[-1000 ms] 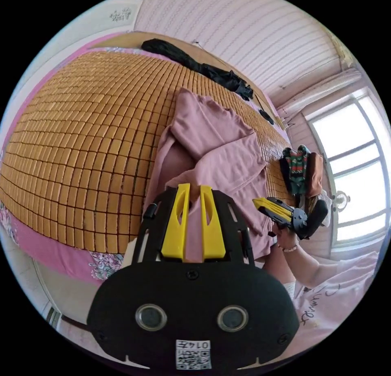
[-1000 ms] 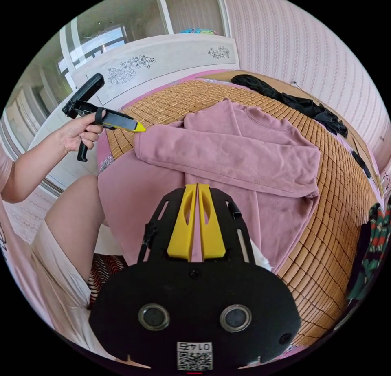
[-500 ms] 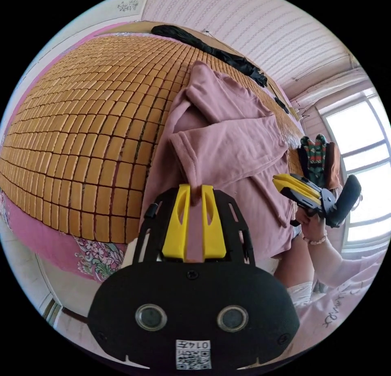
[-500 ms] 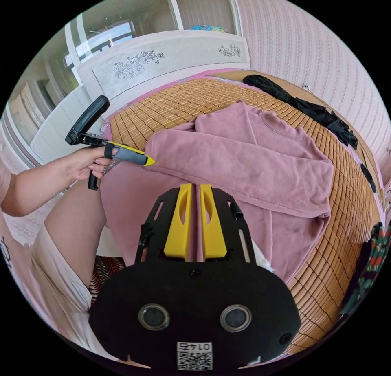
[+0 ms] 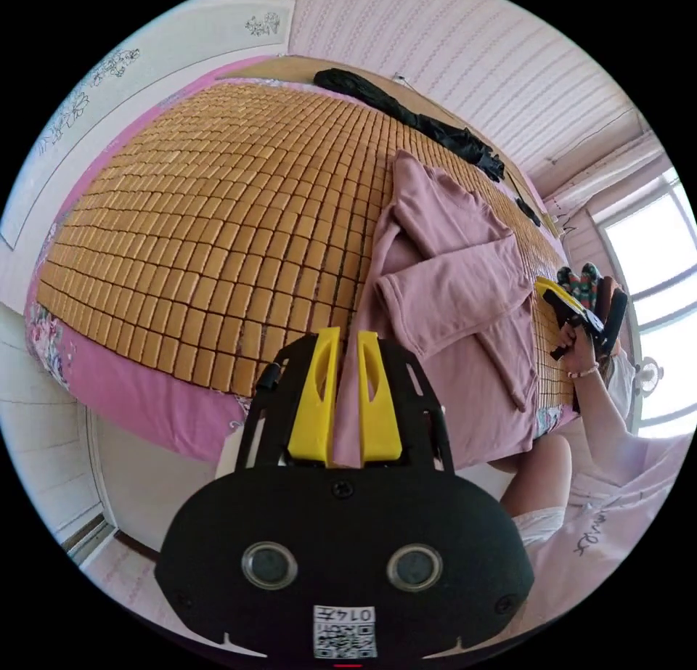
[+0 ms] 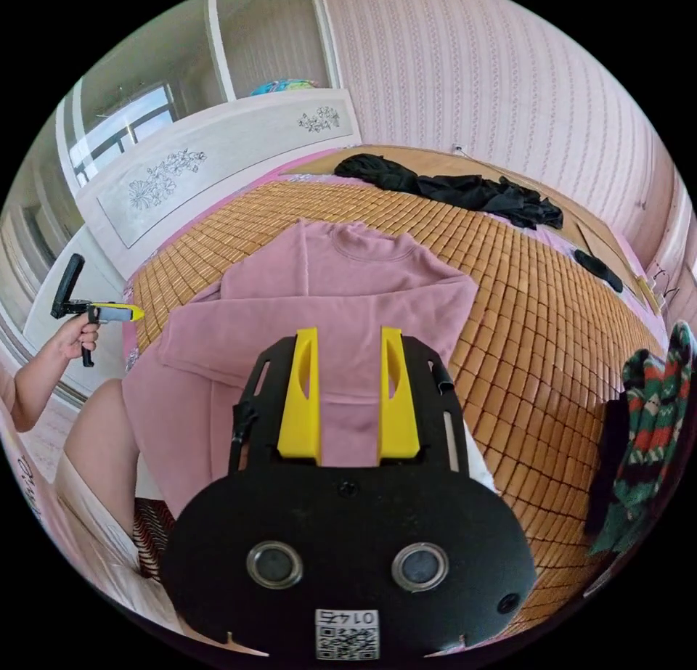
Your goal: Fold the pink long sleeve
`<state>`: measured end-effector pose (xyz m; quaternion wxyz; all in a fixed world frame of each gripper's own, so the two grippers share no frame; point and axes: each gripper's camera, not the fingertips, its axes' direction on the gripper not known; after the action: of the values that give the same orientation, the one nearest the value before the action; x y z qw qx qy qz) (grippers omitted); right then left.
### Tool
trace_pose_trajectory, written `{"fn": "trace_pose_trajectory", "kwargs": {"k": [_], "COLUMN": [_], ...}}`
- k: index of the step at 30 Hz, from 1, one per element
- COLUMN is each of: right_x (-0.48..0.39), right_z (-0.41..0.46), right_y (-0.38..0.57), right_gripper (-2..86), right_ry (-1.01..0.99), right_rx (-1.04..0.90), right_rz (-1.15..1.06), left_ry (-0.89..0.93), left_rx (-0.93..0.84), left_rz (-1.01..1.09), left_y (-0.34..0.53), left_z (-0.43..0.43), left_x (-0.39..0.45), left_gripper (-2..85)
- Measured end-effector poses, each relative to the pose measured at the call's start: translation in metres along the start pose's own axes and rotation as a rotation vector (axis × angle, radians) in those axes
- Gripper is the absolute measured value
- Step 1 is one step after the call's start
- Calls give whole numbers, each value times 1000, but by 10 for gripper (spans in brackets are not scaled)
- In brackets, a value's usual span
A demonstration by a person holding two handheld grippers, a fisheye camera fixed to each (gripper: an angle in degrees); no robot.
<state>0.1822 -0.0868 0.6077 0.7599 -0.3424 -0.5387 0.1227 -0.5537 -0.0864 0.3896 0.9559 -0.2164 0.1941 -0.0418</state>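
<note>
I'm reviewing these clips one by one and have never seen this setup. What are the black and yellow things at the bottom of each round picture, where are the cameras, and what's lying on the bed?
There is no robot here. A person holds a handheld gripper in each hand, and a fisheye camera rides on each one, which is why both pictures are round.

The left gripper view looks over the left gripper; its yellow fingers stand a little apart, with nothing between them. The right gripper view looks over the right gripper, whose fingers are wide open and also hold nothing. Each gripper also appears small in the other's view, held in the person's hand.

On the bed lies a bamboo mat. Spread on it is the pink long sleeve, with one sleeve folded across its body. Dark clothing lies near the far edge, and a patterned knit garment hangs at the side.
</note>
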Motion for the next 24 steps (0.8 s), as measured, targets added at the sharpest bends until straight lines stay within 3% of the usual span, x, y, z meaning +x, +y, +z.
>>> {"fn": "trace_pose_trajectory", "kwargs": {"k": [4, 6, 9, 15, 18, 20, 24], "right_x": [68, 92, 117, 136, 143, 152, 133], "right_z": [32, 51, 75, 82, 52, 20, -32], "right_y": [-37, -49, -59, -55, -57, -59, -55], "right_gripper": [136, 145, 144, 44, 29, 25, 24], "right_ry": [96, 72, -19, -208, -226, -273, -288], "right_rx": [-71, -110, -159, -173, -73, 36, 146], "right_rz": [133, 229, 343, 396, 364, 389, 283], "left_ry": [60, 97, 193, 21, 11, -11, 118], "left_rx": [186, 206, 126, -121, -116, -37, 164], "left_rz": [178, 166, 118, 183, 232, 290, 366], "left_y": [-82, -122, -182, -240, -246, -242, -217], "left_z": [15, 38, 89, 167, 158, 137, 59], "left_x": [23, 31, 38, 74, 81, 91, 104], "left_gripper": [4, 19, 66, 78, 22, 10, 4]}}
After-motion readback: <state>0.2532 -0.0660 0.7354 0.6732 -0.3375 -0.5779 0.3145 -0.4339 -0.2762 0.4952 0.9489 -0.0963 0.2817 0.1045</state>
